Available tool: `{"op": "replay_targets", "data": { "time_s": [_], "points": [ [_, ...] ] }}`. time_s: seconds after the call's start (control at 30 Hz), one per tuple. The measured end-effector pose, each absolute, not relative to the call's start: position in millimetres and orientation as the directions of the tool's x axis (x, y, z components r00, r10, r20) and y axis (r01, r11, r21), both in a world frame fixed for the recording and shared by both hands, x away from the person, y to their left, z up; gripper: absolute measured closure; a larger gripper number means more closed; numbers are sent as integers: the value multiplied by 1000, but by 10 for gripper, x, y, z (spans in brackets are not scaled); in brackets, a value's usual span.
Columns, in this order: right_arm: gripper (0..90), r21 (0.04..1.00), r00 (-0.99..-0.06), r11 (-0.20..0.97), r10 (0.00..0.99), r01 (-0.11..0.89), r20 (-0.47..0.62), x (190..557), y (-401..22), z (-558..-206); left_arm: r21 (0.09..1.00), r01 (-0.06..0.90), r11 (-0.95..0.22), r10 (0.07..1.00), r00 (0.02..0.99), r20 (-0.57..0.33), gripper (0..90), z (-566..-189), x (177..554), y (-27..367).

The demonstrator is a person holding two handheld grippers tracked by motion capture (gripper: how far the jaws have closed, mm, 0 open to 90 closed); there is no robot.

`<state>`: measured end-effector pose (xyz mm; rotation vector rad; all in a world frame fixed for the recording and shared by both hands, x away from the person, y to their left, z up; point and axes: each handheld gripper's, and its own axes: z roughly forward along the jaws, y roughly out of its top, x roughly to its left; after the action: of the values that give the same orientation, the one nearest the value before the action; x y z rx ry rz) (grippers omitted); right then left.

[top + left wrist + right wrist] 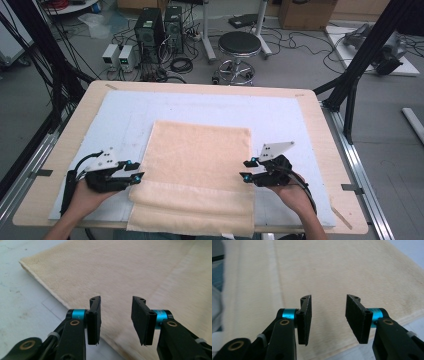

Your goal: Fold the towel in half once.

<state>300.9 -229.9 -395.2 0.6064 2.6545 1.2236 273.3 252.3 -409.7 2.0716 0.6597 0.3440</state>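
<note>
A cream towel [197,170] lies flat on the pale blue mat [125,120], its near part folded over into a thicker band that hangs past the table's front edge. My left gripper [136,170] hovers at the towel's left edge, jaws apart with nothing between them; in its own view the towel [125,272] spreads out beyond the open left gripper [116,317]. At the towel's right edge my right gripper [246,169] is open as well, and the right gripper [328,317] looks across the towel [352,270] with an empty gap between its pads.
The mat covers a wooden table [320,130] with metal rails along both sides. Behind it on the floor stand a black stool [239,47], computer towers [150,30] and tangled cables. Black frame posts [365,55] rise at the right.
</note>
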Motion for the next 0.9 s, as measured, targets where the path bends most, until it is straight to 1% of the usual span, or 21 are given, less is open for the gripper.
{"op": "replay_targets", "data": {
  "time_s": [0.03, 0.1, 0.17, 0.23, 0.33, 0.4, 0.43, 0.47, 0.5, 0.53, 0.57, 0.63, 0.67, 0.7, 0.73, 0.8, 0.83, 0.9],
  "points": [
    [550, 754, -898, 582, 438, 305, 25, 3060, -2295, -3972, 829, 335, -448, 590, 808, -7, 587, -4111, 2887, 2455],
    [542, 758, -882, 568, 471, 322, 21, 3158, -2299, -3998, 830, 348, -436, 606, 796, -15, 572, -4114, 3048, 2389],
    [521, 759, -857, 548, 515, 351, 25, 3281, -2317, -4018, 826, 354, -440, 632, 775, 5, 543, -4114, 3204, 2340],
    [505, 761, -833, 533, 553, 371, 19, 3412, -2339, -4041, 822, 367, -435, 657, 754, 11, 541, -4136, 3354, 2307],
    [494, 753, -793, 531, 609, 390, -19, 3634, -2361, -4060, 833, 399, -383, 705, 709, -16, 536, -4198, 3563, 2302],
    [491, 743, -763, 527, 645, 413, -34, 3799, -2383, -4076, 828, 410, -383, 722, 692, -9, 535, -4212, 3626, 2293],
    [491, 742, -749, 520, 662, 424, -36, 3887, -2396, -4095, 833, 411, -370, 758, 652, 15, 535, -4231, 3729, 2275],
    [488, 741, -737, 501, 676, 448, -12, 3975, -2408, -4120, 832, 412, -372, 768, 641, 25, 535, -4238, 3780, 2264],
    [466, 737, -730, 488, 683, 468, 12, 4067, -2411, -4148, 827, 422, -371, 775, 632, 25, 536, -4246, 3833, 2257],
    [466, 734, -721, 482, 692, 478, 14, 4133, -2402, -4174, 827, 435, -358, 788, 616, 17, 536, -4266, 3883, 2244],
    [460, 725, -717, 492, 698, 482, 3, 4189, -2390, -4196, 820, 444, -360, 795, 606, 21, 536, -4286, 3931, 2246],
    [420, 710, -704, 500, 711, 496, -9, 4278, -2369, -4242, 787, 502, -357, 817, 576, 3, 529, -4331, 4025, 2249],
    [419, 704, -699, 505, 715, 499, -17, 4310, -2362, -4263, 787, 502, -357, 817, 576, 3, 519, -4331, 4025, 2249],
    [420, 702, -695, 500, 718, 507, -9, 4332, -2359, -4284, 777, 542, -320, 841, 540, -30, 514, -4400, 4075, 2244],
    [421, 704, -701, 496, 714, 508, 2, 4354, -2356, -4308, 777, 542, -320, 841, 540, -30, 499, -4400, 4075, 2244],
    [430, 696, -710, 509, 704, 506, 1, 4378, -2337, -4359, 778, 553, -299, 837, 543, -64, 503, -4444, 4100, 2240],
    [444, 699, -710, 493, 704, 518, 30, 4390, -2344, -4379, 782, 551, -292, 830, 552, -78, 516, -4450, 4107, 2234],
    [509, 709, -707, 459, 703, 535, 78, 4414, -2378, -4402, 782, 552, -288, 820, 564, -96, 568, -4451, 4106, 2223]
  ]
}}
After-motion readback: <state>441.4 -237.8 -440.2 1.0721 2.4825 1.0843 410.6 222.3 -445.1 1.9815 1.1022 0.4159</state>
